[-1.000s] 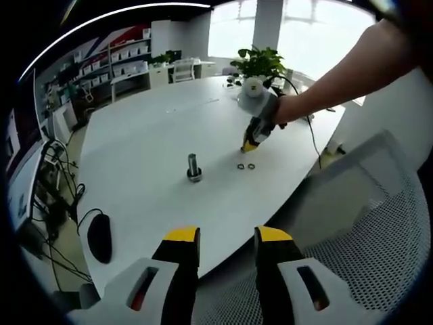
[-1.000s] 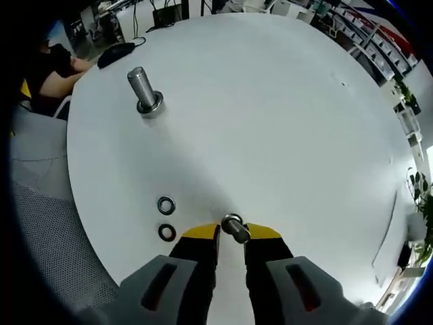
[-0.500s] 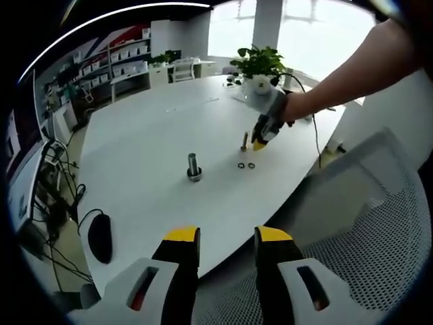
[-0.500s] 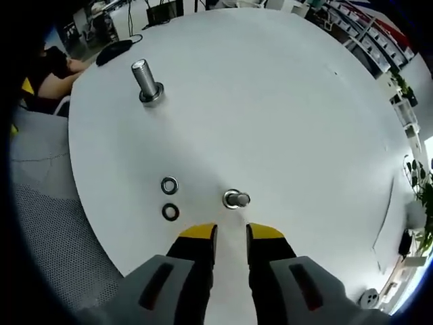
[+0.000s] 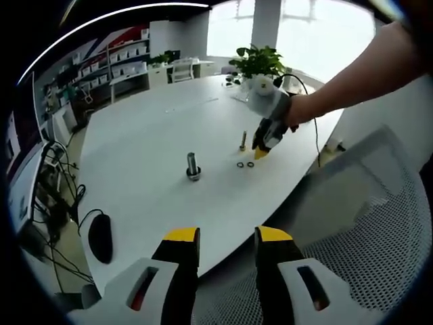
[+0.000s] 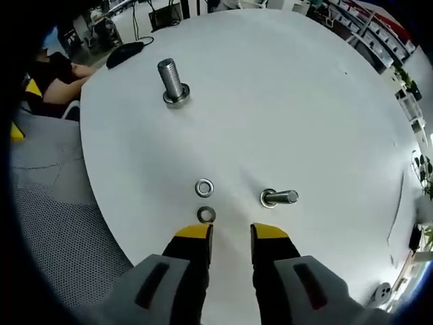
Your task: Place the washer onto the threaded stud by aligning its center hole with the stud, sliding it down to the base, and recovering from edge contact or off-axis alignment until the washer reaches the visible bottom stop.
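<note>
Release done — our right gripper (image 6: 227, 233) has let go of the small steel stud (image 6: 278, 198), jaws apart, now nosing toward the dark steel washer (image 6: 206, 214) at lower centre; left gripper (image 5: 227, 237) idles, jaws parted.

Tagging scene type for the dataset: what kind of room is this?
Most likely an office or lab meeting room: a large white oval table, wall shelving with bins, a mesh office chair, a potted plant by bright windows, and a computer mouse.

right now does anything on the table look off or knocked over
Nothing stands out. Both threaded studs, the large one and the small one, stand upright on the white table, and two washers lie flat just ahead of the open, empty right gripper.
</note>
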A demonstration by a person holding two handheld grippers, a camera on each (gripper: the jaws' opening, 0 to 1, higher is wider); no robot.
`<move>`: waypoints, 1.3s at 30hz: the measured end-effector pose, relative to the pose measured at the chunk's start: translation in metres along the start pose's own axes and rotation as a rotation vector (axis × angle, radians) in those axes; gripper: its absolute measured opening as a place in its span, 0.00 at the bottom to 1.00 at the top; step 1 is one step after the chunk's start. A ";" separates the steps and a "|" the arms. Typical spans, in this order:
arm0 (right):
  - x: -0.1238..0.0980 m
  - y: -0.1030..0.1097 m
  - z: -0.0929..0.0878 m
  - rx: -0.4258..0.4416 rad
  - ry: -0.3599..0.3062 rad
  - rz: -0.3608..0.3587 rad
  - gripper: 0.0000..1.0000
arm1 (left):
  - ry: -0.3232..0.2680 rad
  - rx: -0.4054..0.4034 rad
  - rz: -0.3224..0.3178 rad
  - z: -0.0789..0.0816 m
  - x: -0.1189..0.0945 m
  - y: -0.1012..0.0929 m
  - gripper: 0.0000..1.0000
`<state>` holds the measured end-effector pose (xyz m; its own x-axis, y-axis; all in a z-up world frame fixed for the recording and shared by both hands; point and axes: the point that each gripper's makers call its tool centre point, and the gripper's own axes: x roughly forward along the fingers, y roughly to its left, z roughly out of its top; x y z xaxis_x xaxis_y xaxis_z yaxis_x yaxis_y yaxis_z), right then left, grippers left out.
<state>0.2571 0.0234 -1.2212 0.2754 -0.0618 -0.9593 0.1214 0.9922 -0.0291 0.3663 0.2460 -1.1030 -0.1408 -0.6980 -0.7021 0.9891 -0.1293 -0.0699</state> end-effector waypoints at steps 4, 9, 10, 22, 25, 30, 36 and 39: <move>0.002 0.013 0.000 -0.008 -0.002 0.020 0.26 | -0.003 0.000 0.001 0.000 -0.001 0.001 0.31; 0.008 0.015 -0.002 -0.027 0.015 0.024 0.26 | 0.003 0.011 0.002 -0.001 -0.001 0.000 0.30; 0.009 0.015 -0.002 -0.025 0.015 0.024 0.26 | 0.003 0.009 0.002 -0.001 -0.001 0.000 0.30; 0.017 0.014 0.002 -0.045 0.006 0.030 0.24 | 0.008 0.004 -0.002 -0.003 -0.002 0.000 0.30; 0.020 0.010 0.003 -0.065 0.006 0.032 0.23 | 0.008 0.002 -0.004 -0.002 -0.001 0.001 0.30; 0.021 0.010 0.003 -0.116 0.017 0.044 0.22 | 0.007 0.002 -0.007 -0.001 0.000 0.000 0.30; 0.027 0.003 0.002 -0.205 0.120 0.077 0.20 | 0.003 0.002 -0.011 0.000 0.000 0.000 0.30; 0.028 0.004 0.002 -0.280 0.200 0.066 0.20 | -0.001 -0.001 -0.010 0.000 0.000 0.001 0.30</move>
<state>0.2677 0.0256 -1.2477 0.0781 -0.0016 -0.9969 -0.1646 0.9863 -0.0144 0.3669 0.2455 -1.1029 -0.1511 -0.6974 -0.7005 0.9877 -0.1361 -0.0776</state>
